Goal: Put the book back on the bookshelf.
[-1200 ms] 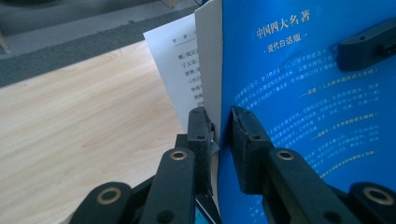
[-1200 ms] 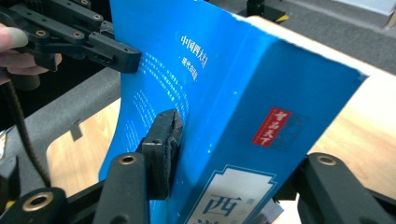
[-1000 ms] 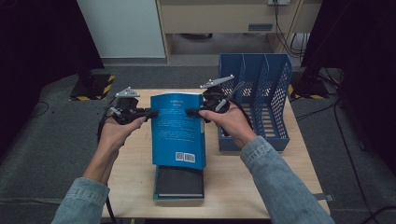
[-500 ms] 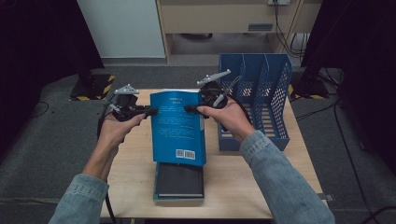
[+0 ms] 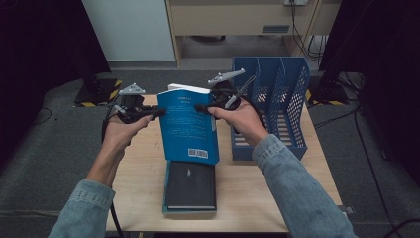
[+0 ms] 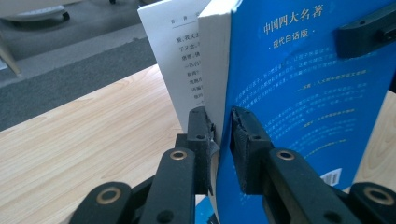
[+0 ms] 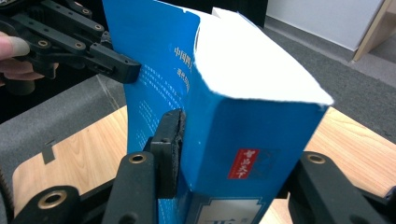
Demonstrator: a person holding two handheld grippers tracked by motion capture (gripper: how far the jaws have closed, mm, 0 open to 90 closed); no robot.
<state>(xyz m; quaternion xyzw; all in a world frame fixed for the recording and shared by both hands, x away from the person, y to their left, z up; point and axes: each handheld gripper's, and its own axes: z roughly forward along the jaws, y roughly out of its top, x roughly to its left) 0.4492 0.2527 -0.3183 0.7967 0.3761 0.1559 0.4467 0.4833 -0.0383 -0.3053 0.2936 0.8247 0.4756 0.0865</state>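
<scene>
Blue book, cover reading 中国四大名著, hangs clamped between left tool and right tool; barcode low.

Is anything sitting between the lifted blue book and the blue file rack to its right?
Nothing visible. The blue book is held upright above the table by the left gripper and right gripper; the file rack stands just right of it, its slots looking empty.

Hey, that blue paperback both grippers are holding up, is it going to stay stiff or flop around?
The blue paperback likely flexes: its cover bows in the right gripper view. Loose pages probably fan open near the left gripper. It looks thick, so probably fairly heavy.
</scene>
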